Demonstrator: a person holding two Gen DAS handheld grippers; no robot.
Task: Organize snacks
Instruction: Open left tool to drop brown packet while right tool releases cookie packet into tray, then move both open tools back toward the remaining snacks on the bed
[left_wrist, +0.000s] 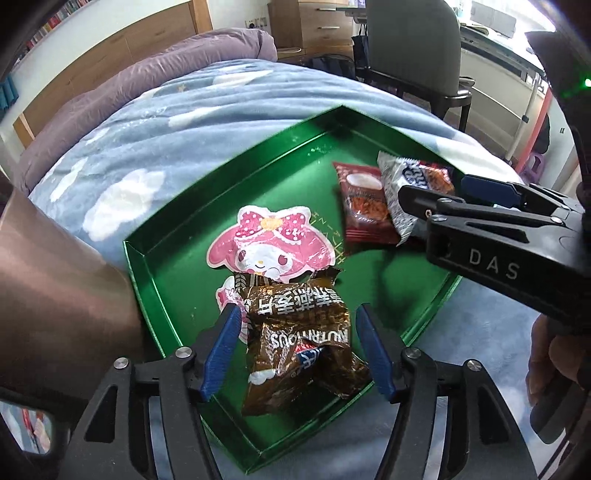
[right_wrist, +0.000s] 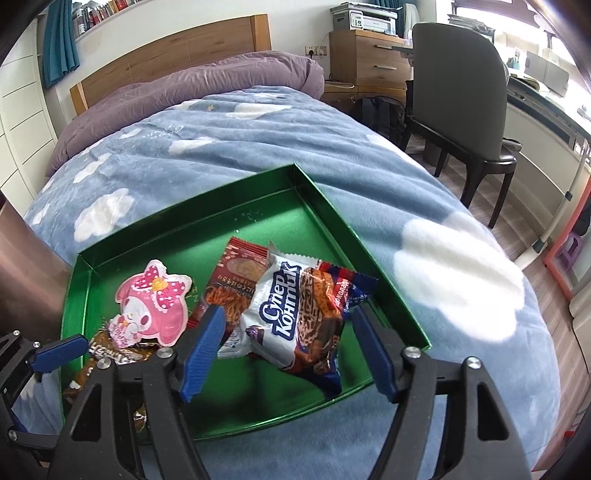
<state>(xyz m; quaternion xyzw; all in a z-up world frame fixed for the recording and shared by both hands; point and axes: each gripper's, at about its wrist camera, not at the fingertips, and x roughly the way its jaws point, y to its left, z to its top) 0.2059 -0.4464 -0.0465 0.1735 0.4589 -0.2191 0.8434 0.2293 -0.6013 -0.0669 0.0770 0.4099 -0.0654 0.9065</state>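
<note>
Blue-padded left gripper (left_wrist: 295, 350) under my control, fingers spread either side of brown snack packet (left_wrist: 299, 343) without pressing it, right gripper (right_wrist: 291, 350) wide apart over white wafer packet (right_wrist: 291, 314), red packet (right_wrist: 232, 288) and pink character packet (right_wrist: 155, 306) alongside, all inside green tray (right_wrist: 332, 218) on cloud-print blanket (right_wrist: 221, 147)

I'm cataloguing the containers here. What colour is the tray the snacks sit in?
Shiny metallic green tray, clearest in the right wrist view.

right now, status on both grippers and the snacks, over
Left gripper open, straddling brown snack packet in green tray. Right gripper open around white wafer packet. Red packet beneath it. Nothing blocking.
</note>
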